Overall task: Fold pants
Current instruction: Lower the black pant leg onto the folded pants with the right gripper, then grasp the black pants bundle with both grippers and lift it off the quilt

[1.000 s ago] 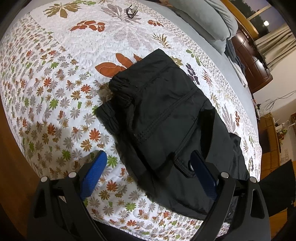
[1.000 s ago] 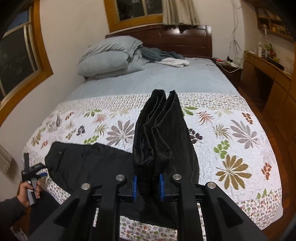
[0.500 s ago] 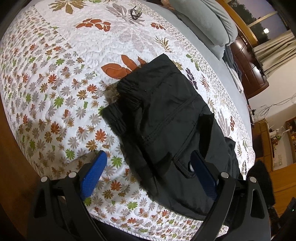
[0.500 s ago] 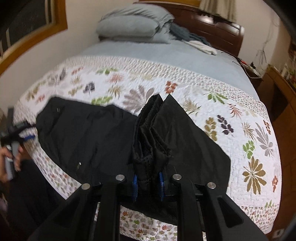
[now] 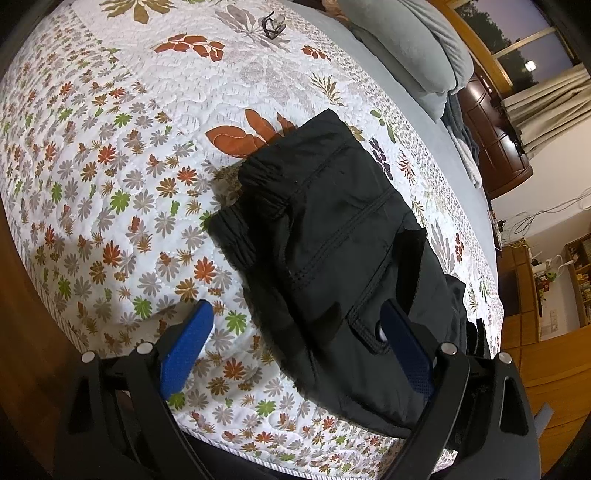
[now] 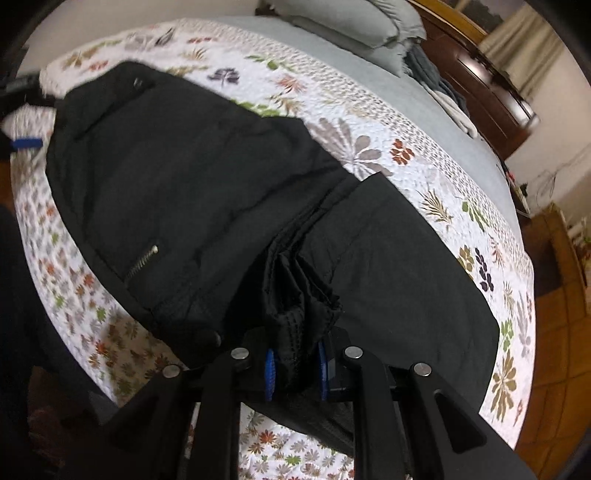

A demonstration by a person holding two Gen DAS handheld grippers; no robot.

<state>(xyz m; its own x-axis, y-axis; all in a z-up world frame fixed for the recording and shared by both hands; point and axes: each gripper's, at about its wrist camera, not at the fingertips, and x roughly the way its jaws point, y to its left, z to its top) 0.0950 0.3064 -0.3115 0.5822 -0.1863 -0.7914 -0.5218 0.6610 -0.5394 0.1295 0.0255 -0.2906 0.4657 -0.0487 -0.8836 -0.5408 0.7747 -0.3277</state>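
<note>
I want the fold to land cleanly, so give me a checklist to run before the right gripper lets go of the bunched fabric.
1. Right gripper clamped on the bunched hem of the black fabric pants: ok.
2. Left gripper open, its right blue pad resting at the pants' pocket edge, nothing pinched: ok.
3. Carried part lying flat on the lower layer: not ok, it is gathered and raised.
4. Pants fully on the white leaf-patterned quilt: not ok, one edge overhangs the near side.
5. Landing area free of the small dark object: ok, far off.
6. Edges aligned: cannot tell.
</note>
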